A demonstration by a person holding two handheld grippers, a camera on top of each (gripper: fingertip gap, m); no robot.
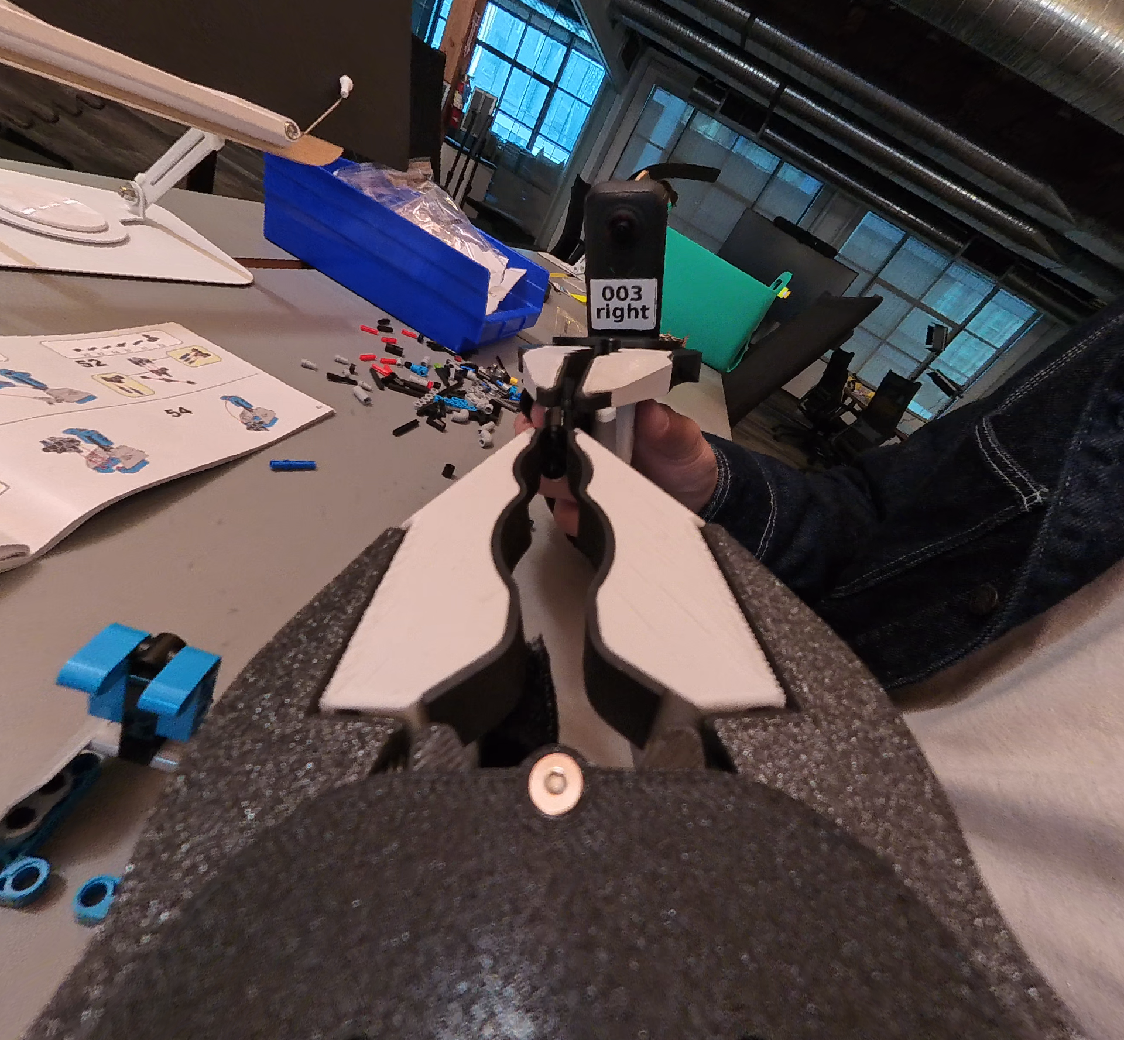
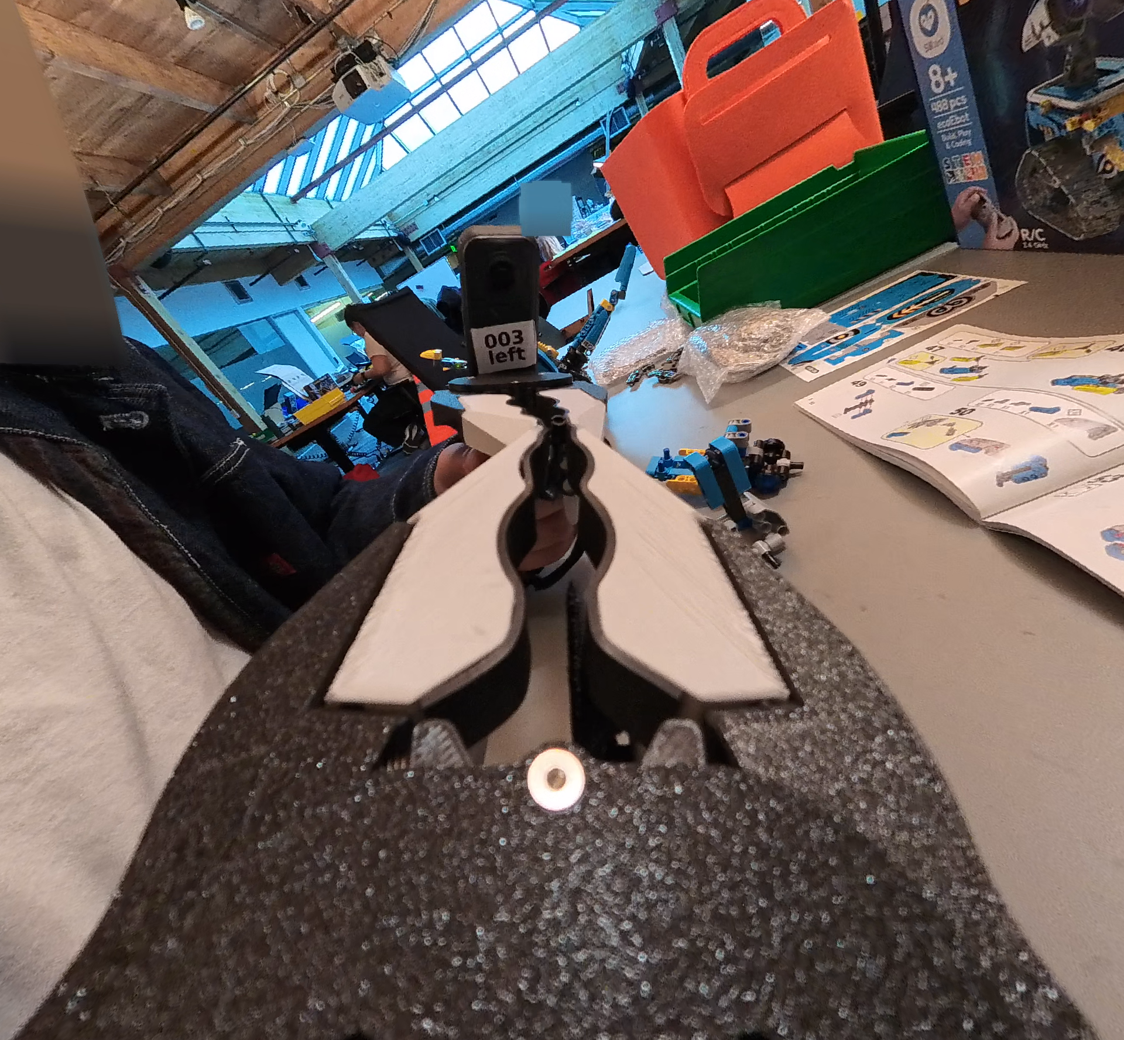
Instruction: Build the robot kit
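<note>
My two grippers meet tip to tip above the grey table. In the left wrist view, my left gripper (image 1: 552, 436) is shut on a small black part (image 1: 555, 451). The right gripper (image 1: 568, 387) faces it, held by a hand (image 1: 669, 454) in a denim sleeve. In the right wrist view, my right gripper (image 2: 556, 433) is shut on the same thin black part (image 2: 552, 463), with the left gripper (image 2: 535, 406) just beyond. How the part is shaped is hidden between the fingers.
A pile of small loose pieces (image 1: 438, 384), a blue bin (image 1: 389, 257), an open instruction booklet (image 1: 121, 421) and a blue-and-white partial build (image 1: 140, 682) lie to the left. The right wrist view shows another blue build (image 2: 724, 463), plastic bags (image 2: 730, 342), a green bin (image 2: 809, 244), an orange bag (image 2: 748, 129) and a product box (image 2: 1022, 86).
</note>
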